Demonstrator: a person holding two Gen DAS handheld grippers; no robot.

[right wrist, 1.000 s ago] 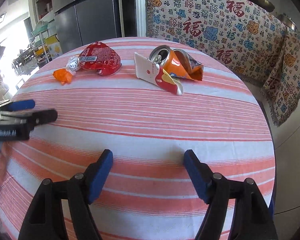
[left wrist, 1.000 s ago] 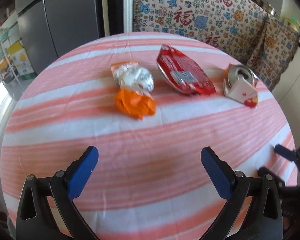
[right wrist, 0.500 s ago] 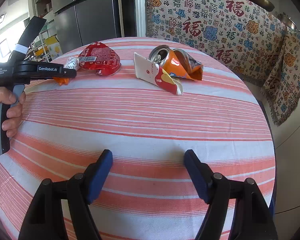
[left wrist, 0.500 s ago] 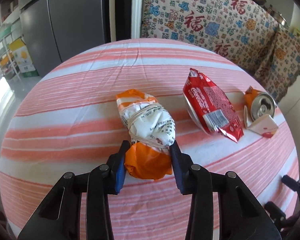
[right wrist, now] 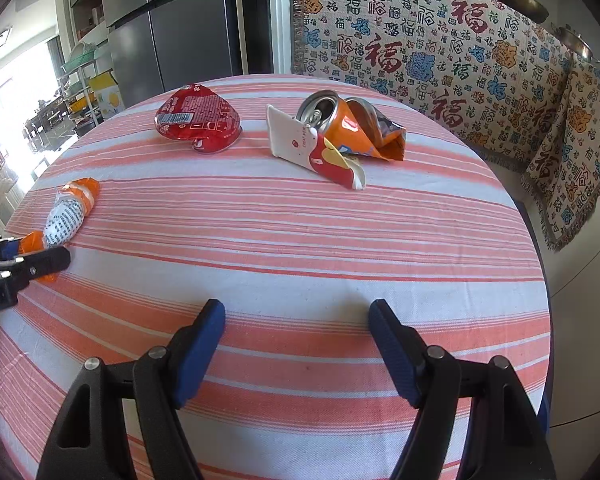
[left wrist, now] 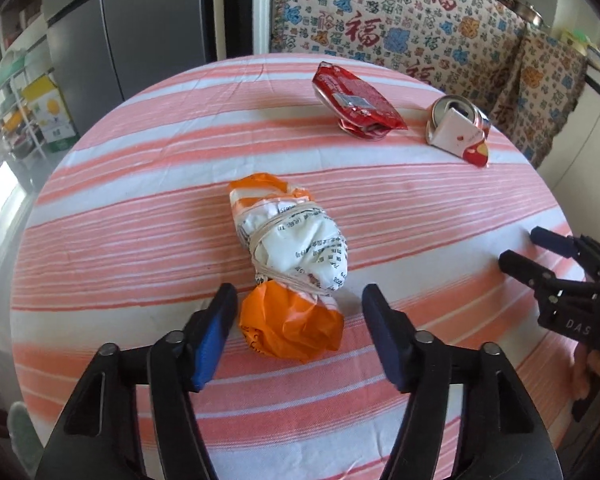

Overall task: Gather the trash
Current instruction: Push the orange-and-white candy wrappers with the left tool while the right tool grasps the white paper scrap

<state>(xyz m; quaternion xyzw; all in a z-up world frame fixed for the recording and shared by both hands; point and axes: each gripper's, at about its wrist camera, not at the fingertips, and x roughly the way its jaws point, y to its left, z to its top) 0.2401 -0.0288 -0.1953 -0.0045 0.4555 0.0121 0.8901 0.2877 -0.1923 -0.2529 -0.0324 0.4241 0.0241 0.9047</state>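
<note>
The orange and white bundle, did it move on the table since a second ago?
Yes. In the right wrist view the orange and white bundle now lies farther from the red packet and nearer the table's front edge, with the left gripper opening around it.

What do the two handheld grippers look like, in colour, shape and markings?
Both the left gripper and the right gripper have black frames with triangular cut-outs and silver rivets, and two tapered fingers with blue pads. White lettering marks their black bodies. No cables show.
</note>
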